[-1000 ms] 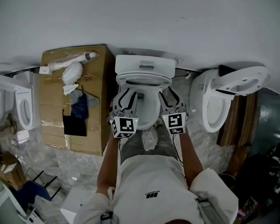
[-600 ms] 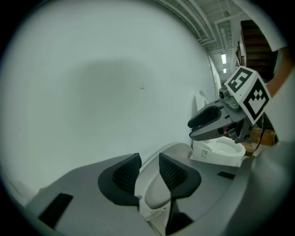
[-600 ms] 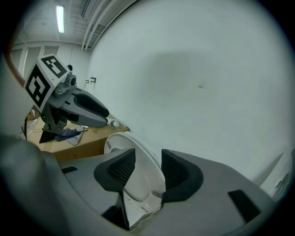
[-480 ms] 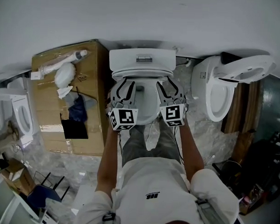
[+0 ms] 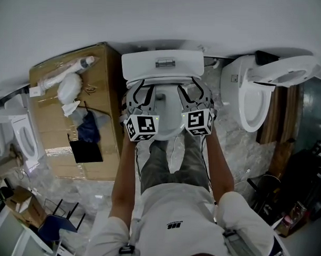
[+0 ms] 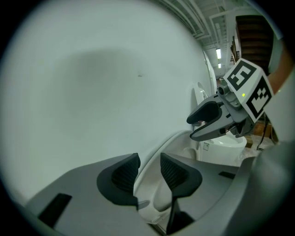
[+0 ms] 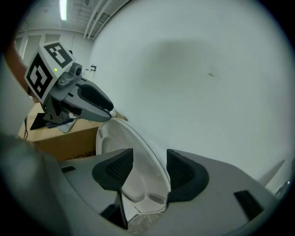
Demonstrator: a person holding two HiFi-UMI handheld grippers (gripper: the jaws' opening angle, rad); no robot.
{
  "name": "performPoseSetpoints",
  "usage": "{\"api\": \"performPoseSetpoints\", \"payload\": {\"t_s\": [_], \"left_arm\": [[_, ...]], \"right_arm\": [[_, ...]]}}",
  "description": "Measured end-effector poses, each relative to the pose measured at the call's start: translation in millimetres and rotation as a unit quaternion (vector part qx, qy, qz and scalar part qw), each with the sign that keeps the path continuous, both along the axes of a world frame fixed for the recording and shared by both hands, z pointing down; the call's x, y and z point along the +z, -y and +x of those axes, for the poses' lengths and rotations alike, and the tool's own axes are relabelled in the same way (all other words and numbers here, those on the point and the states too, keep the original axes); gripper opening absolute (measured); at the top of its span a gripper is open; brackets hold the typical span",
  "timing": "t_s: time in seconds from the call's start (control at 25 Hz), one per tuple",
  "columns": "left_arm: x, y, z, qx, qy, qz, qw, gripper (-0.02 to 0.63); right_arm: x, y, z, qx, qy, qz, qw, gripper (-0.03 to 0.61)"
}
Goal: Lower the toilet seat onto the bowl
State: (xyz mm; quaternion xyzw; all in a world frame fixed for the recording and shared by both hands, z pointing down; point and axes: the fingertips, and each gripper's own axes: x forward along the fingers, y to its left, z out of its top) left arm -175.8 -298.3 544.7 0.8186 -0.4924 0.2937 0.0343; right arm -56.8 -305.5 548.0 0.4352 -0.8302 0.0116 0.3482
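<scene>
In the head view the two marker cubes hide most of the bowl (image 5: 167,119) and the tilted toilet seat (image 7: 115,138) above it. The gripper views show more: the left gripper's (image 6: 148,167) fingers, just opening, loosely straddle one rim. The right gripper's (image 7: 150,165) fingers pinch the opposite rim, narrow.
</scene>
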Motion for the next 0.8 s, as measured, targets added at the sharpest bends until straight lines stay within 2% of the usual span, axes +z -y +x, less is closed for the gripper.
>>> {"api": "performPoseSetpoints", "payload": {"t_s": [0.36, 0.8], "left_arm": [[16, 8, -2, 0.015, 0.01, 0.004, 0.9998, 0.172], [24, -6, -10, 0.014, 0.008, 0.006, 0.9999, 0.172]], "right_arm": [[22, 9, 4, 0.034, -0.015, 0.007, 0.999, 0.209], [21, -5, 10, 0.067, -0.004, 0.029, 0.997, 0.156]]}}
